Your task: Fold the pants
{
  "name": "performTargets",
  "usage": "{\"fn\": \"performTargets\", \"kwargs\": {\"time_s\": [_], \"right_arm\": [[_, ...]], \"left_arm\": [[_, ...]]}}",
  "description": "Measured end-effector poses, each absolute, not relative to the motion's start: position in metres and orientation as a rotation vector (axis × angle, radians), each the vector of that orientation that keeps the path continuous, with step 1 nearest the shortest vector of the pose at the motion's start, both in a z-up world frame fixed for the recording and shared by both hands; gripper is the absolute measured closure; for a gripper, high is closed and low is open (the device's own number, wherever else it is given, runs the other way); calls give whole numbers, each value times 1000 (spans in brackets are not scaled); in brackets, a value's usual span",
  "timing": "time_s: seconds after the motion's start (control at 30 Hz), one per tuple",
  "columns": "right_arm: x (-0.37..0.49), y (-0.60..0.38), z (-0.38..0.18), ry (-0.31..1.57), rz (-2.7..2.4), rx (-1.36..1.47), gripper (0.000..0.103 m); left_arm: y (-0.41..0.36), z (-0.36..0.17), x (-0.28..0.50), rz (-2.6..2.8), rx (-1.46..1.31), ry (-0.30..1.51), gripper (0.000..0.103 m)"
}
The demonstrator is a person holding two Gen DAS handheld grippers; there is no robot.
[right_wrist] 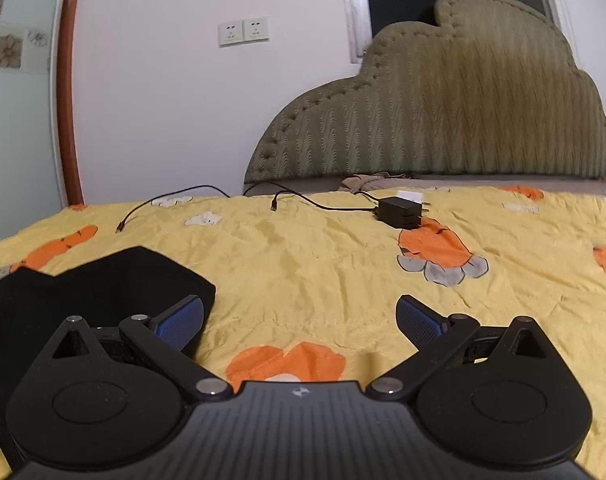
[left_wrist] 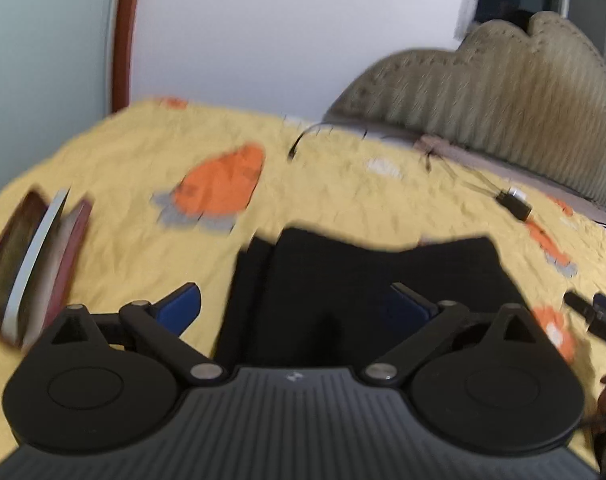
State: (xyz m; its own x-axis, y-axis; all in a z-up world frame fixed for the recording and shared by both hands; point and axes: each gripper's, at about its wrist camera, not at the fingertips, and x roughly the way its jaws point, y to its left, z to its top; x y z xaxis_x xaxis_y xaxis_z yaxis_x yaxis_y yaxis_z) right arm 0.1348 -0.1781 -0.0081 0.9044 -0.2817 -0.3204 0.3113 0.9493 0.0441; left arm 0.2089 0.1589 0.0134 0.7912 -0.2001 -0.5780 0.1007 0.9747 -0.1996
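**Folded black trousers lie ahead of the left fingers, left of the right fingers**

The black cloth pants (left_wrist: 367, 280), already doubled into a compact dark bundle, lie flat on the yellow quilted bedspread with orange carrot prints (right_wrist: 323, 264). In the left wrist view they sit directly ahead of the left gripper (left_wrist: 299, 304); its blue-padded fingers (left_wrist: 181, 306) are spread wide, one off the cloth to the left, the other over it, pinching nothing. The bundle's long axis appears to run across that view, though blur limits certainty. The right gripper (right_wrist: 299, 320) hovers over bare bedspread with fingers equally spread and empty; the pants lie to its left, their edge just beside its left finger. The left hand is judged nearer for any further fold.

Surroundings: a black power adapter with trailing cable (right_wrist: 399, 212), an olive ribbed upholstered headboard (right_wrist: 443, 112), a white wall with twin sockets (right_wrist: 245, 32), and stacked books (left_wrist: 27, 268) at the bed's left
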Motion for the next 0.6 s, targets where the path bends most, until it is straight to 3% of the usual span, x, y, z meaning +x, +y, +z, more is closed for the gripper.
{"fn": "performTargets", "kwargs": {"time_s": [0.1, 0.23, 0.33, 0.6], "right_arm": [[133, -174, -6, 339, -283, 83, 0], [124, -151, 4, 342, -212, 16, 0], [113, -137, 12, 351, -154, 1, 0], [83, -133, 24, 437, -110, 131, 0]], "left_arm": [[174, 8, 198, -151, -236, 635, 6], [161, 12, 199, -54, -112, 676, 5], [155, 16, 195, -69, -93, 690, 0], [132, 22, 178, 35, 13, 709, 0]]}}
